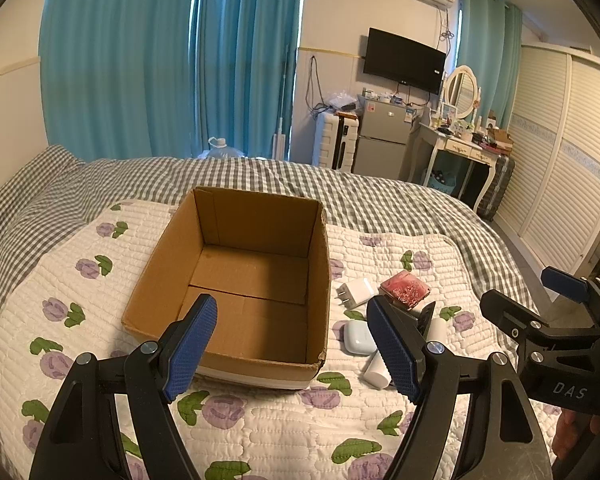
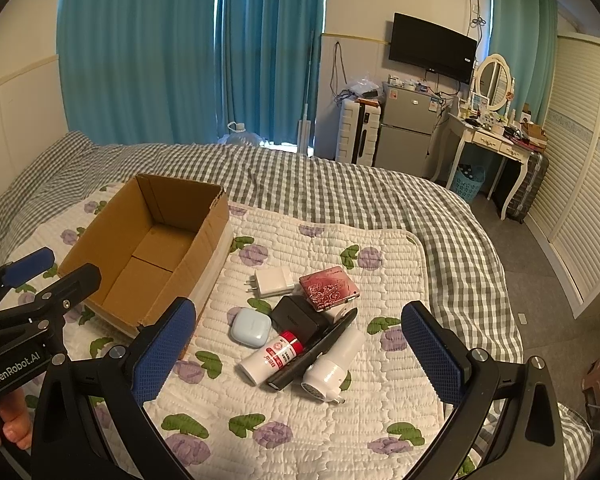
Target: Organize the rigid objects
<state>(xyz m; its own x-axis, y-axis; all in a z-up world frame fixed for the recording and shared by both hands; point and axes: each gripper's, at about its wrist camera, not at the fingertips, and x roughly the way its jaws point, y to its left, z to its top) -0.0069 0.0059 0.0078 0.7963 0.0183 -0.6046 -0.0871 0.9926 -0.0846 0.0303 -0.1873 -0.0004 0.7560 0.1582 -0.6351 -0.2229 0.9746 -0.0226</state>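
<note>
Cardboard box (image 2: 152, 248) beside cluttered gadgets (image 2: 300, 328)

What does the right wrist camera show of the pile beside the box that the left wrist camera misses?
Only the right wrist view shows the red-capped white tube, the black charger block and the long black remote clearly, plus the left gripper. Only the left wrist view shows the whole floor of the cardboard box, bare, plus the right gripper. Both show the white plug adapter, the pink patterned case and the pale blue earbud case on the quilt.
</note>
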